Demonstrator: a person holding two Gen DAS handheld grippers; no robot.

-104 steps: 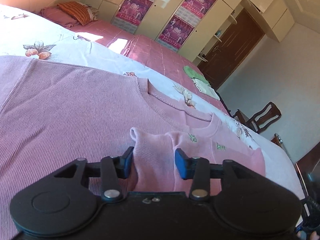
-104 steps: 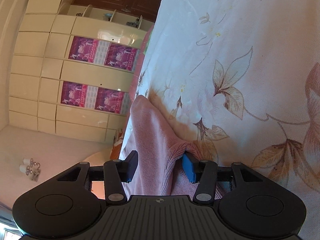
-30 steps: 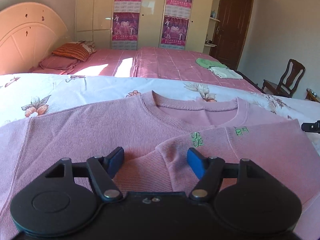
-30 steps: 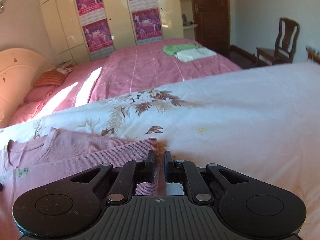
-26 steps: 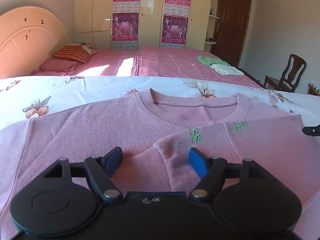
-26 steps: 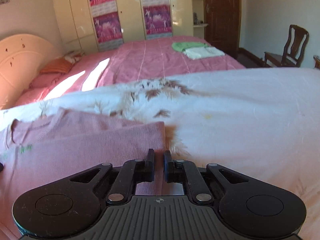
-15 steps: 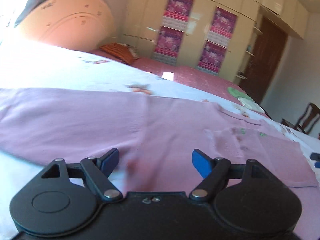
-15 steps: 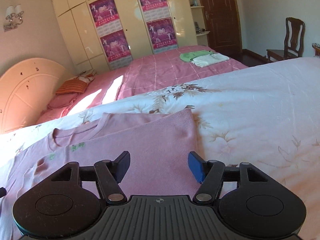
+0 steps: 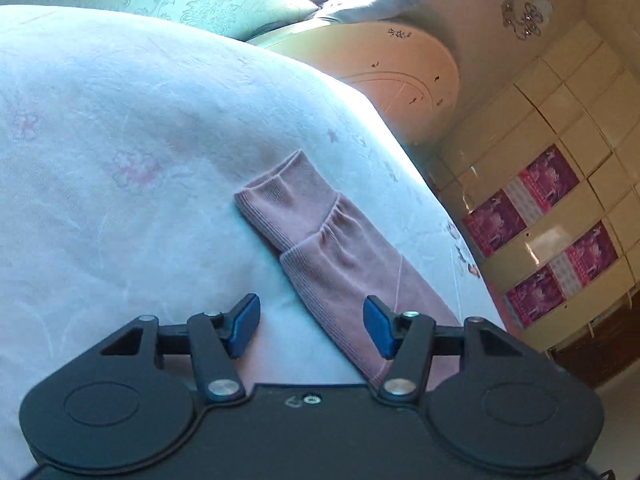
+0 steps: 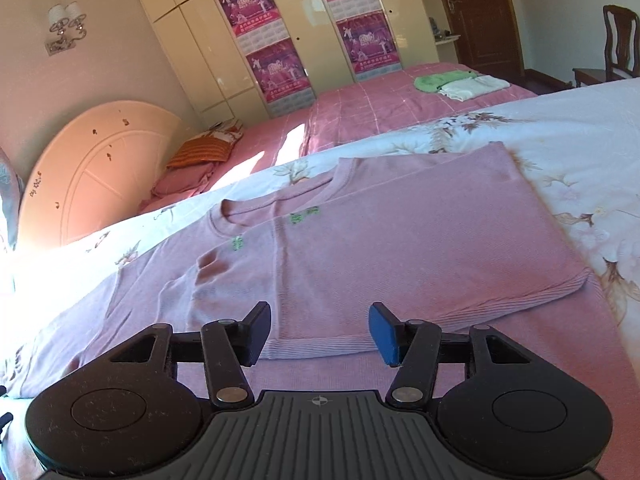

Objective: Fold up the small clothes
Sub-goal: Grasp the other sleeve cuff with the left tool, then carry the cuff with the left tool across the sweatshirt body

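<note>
My left wrist view shows only one sleeve (image 9: 340, 256) of the pink sweater, lying flat on the flowered bedsheet (image 9: 120, 140) with its ribbed cuff (image 9: 280, 192) pointing away. The left hand-held gripper (image 9: 311, 326) is released, jaws spread wide above the sleeve's near part, gripping nothing. My right wrist view shows what the left one misses: the pink sweater (image 10: 400, 240) body spread on the bed, one side folded over the front, neckline away from me. The right hand-held gripper (image 10: 320, 334) is also released, its blue pads (image 10: 382, 334) straddling the folded layer's near hem without clasping it.
</note>
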